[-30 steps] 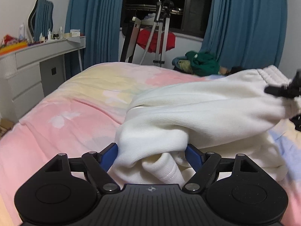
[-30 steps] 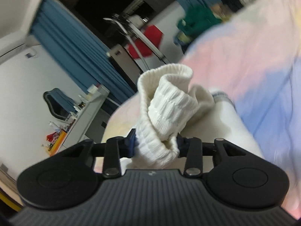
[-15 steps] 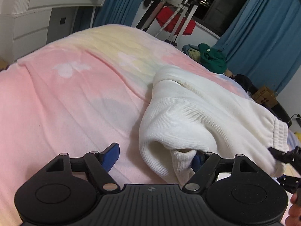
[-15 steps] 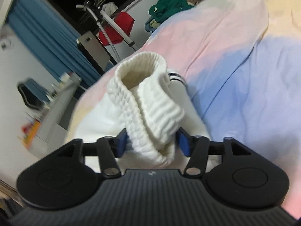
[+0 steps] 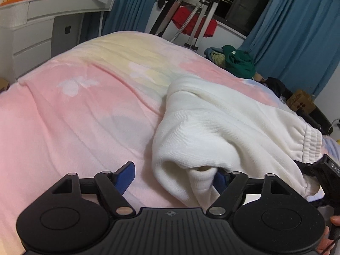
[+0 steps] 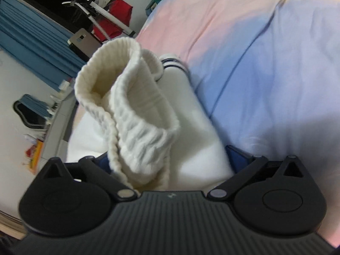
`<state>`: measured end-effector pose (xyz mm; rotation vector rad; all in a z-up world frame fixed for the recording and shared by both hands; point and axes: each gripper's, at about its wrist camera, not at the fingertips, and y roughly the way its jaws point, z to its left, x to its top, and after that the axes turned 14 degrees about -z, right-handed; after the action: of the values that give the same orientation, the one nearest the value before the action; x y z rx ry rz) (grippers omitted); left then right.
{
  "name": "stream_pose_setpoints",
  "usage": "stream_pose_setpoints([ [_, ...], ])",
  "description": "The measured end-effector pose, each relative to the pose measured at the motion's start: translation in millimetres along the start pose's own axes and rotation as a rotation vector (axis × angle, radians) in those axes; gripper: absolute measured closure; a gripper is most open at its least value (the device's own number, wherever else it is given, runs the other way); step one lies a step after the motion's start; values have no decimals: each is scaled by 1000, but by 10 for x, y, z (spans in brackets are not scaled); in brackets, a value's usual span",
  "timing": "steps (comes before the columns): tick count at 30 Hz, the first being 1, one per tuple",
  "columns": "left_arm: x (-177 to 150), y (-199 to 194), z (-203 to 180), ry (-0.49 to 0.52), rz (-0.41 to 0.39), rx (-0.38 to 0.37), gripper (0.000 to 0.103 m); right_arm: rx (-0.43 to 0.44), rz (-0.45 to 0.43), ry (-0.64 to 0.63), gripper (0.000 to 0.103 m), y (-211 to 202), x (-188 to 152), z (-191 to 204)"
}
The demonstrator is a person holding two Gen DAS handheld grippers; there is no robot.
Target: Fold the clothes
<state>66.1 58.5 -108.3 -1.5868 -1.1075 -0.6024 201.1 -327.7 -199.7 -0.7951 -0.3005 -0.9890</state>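
A white knitted garment lies in a loose fold on the pastel bed blanket. My left gripper is at its near end and open. Its left pad is clear of the cloth, and a fold covers part of the right pad. My right gripper holds nothing. Its jaws are opening wide, and the garment's ribbed cuff stands loose between them without being pressed. A dark-striped hem shows behind the cuff. In the left wrist view the right gripper sits at the garment's far right end.
A white dresser stands at the left of the bed. Past the far edge are a drying rack with a red cloth, a green clothes pile, a cardboard box and blue curtains. Blue-pink blanket spreads to the right.
The right jaws have spread off the ribbed cuff and that gripper has sunk toward the bed. The garment has dropped flat, and the cloth has slipped off the left gripper's left pad.
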Motion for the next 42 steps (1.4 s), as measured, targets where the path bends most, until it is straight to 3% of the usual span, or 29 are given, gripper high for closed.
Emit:
stream_pose_setpoints([
  [1, 24, -38, -31, 17, -6, -10, 26, 1, 0, -11, 6, -7, -12, 26],
  [5, 135, -314, -181, 115, -101, -79, 20, -10, -19, -35, 34, -106, -13, 110],
  [7, 193, -417, -187, 116, -145, -141, 10, -17, -38, -73, 41, -172, -16, 199],
  [10, 315, -465, -83, 53, -178, -232, 5, -22, -77, -116, 48, -268, -29, 310],
  [14, 403, -280, 109, -71, -126, -238, 4, -1, -135, -146, 52, -408, -56, 431],
  [20, 428, 296, 370, -248, 28, -188, 5, 7, -153, -163, 52, -389, -38, 473],
  [24, 339, 520, 399, -267, 91, -193, 7, -6, -129, -111, 52, -278, -10, 388],
  [30, 316, 600, 404, -244, 97, -226, 17, -11, -130, -109, 52, -293, -29, 410],
  [32, 304, 586, 392, -229, 88, -227, 25, -14, -135, -115, 52, -301, -34, 431],
  [34, 309, 537, 339, -205, 73, -236, 41, -16, -145, -125, 53, -328, -46, 459],
  [37, 345, 459, 247, -156, 53, -248, 54, -11, -164, -156, 55, -392, -46, 538],
  [42, 479, 266, 116, -136, 35, -297, 63, 30, -193, -127, 58, -647, 79, 616],
])
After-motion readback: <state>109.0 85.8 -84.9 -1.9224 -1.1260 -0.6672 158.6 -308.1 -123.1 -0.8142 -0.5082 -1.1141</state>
